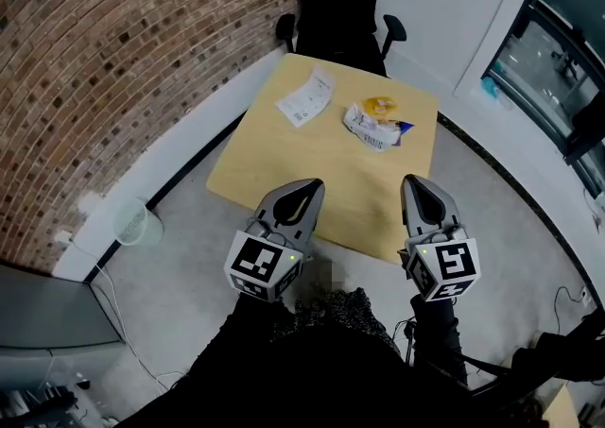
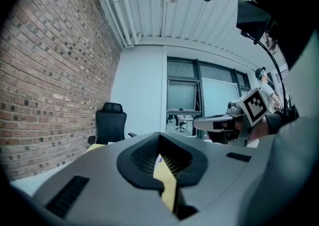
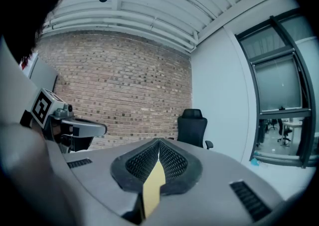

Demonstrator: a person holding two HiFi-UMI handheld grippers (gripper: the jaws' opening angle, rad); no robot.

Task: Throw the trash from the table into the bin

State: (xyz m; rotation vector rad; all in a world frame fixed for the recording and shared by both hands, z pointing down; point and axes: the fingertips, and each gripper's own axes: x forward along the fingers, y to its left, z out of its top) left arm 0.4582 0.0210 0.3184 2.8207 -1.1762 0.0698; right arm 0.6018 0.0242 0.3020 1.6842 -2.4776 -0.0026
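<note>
A pale wooden table [image 1: 284, 166] carries a white sheet of paper [image 1: 305, 98] and a crumpled wrapper with yellow and blue on it [image 1: 378, 122], both towards its far side. My left gripper [image 1: 314, 186] hovers over the table's near edge, its jaws closed to a point with nothing between them. My right gripper [image 1: 412, 180] is beside it over the near right edge, also shut and empty. Both point level towards the far side. In the left gripper view the jaws [image 2: 159, 135] meet. The right gripper view shows its jaws [image 3: 159, 142] meeting too.
A black office chair [image 1: 338, 1] stands at the table's far end. A brick wall [image 1: 104, 58] runs along the left. A white round mesh container [image 1: 137, 223] sits on the floor by that wall. Windows [image 1: 558, 48] line the right side.
</note>
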